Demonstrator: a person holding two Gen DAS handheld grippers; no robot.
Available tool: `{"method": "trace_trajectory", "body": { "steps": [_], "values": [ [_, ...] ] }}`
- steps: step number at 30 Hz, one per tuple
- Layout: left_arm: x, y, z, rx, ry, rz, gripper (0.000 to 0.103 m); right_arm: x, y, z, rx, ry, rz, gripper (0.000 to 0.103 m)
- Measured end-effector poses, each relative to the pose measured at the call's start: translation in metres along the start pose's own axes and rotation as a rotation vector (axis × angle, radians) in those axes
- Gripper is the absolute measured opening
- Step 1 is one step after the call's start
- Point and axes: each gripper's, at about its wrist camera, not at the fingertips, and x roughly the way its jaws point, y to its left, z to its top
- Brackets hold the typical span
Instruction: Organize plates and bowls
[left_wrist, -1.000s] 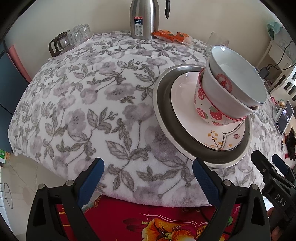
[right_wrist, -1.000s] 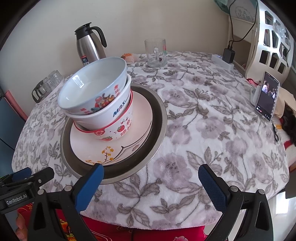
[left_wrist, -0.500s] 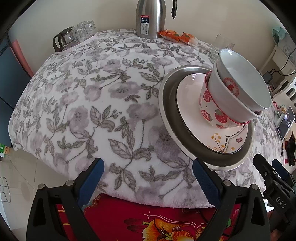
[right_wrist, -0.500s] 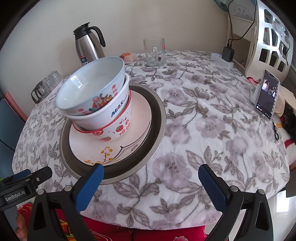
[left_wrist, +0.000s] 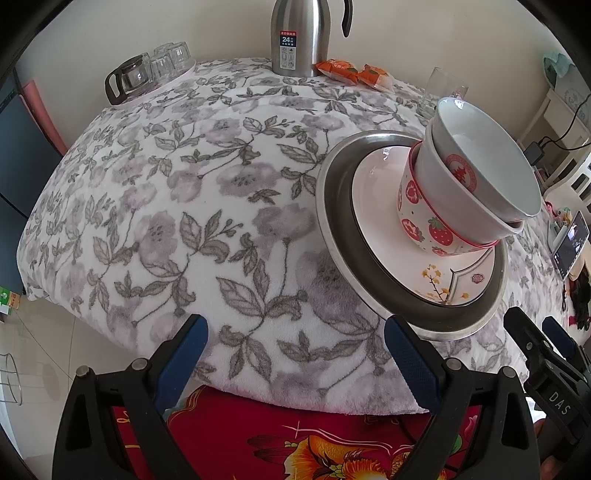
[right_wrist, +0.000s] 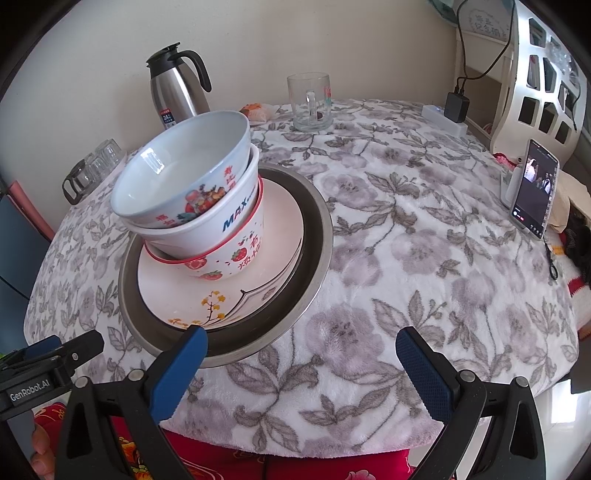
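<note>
**Steel tray stack, both grippers wide and empty**

Left wrist view: the round steel tray (left_wrist: 334, 206) sits at 2 o'clock on the grey-flowered fleece tablecloth (left_wrist: 166, 206), carrying a white floral plate (left_wrist: 373, 192) and three nested bowls, strawberry-print bowl (left_wrist: 424, 225) lowest. Left gripper (left_wrist: 295, 354) gapes wide, holding nothing.

Right wrist view: the tray (right_wrist: 317, 240) sits at 10 o'clock, its near rim just beside a blue fingertip (right_wrist: 181, 365). Right gripper (right_wrist: 301, 369) is spread wide, nothing in it.

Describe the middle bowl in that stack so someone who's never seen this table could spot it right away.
Find the steel tray on the floral tablecloth; a white plate lies in it, bearing three nested bowls. The middle bowl sits inside the strawberry bowl and holds the pale blue bowl. It alone is plain white with blue "MAX" lettering.
</note>
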Motion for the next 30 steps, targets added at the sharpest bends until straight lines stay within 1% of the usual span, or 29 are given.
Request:
{"method": "trace_trajectory", "body": {
  "steps": [12,26,30],
  "values": [
    [0.0003,0.0007,0.0000,-0.002,0.002,-0.001,0.097,0.0010,0.0004,-0.0004,0.000,0.003,0.000,0.103],
    [0.0016,0.0059,0.0004,-0.039,0.006,0.007,0.096,0.0006,0.0001,-0.0002,-0.001,0.003,0.001,0.103],
    [0.0021,0.0045,0.0001,-0.033,0.007,0.009,0.096,0.0004,-0.0004,0.0001,0.000,0.004,0.001,0.103]
  ]
}}
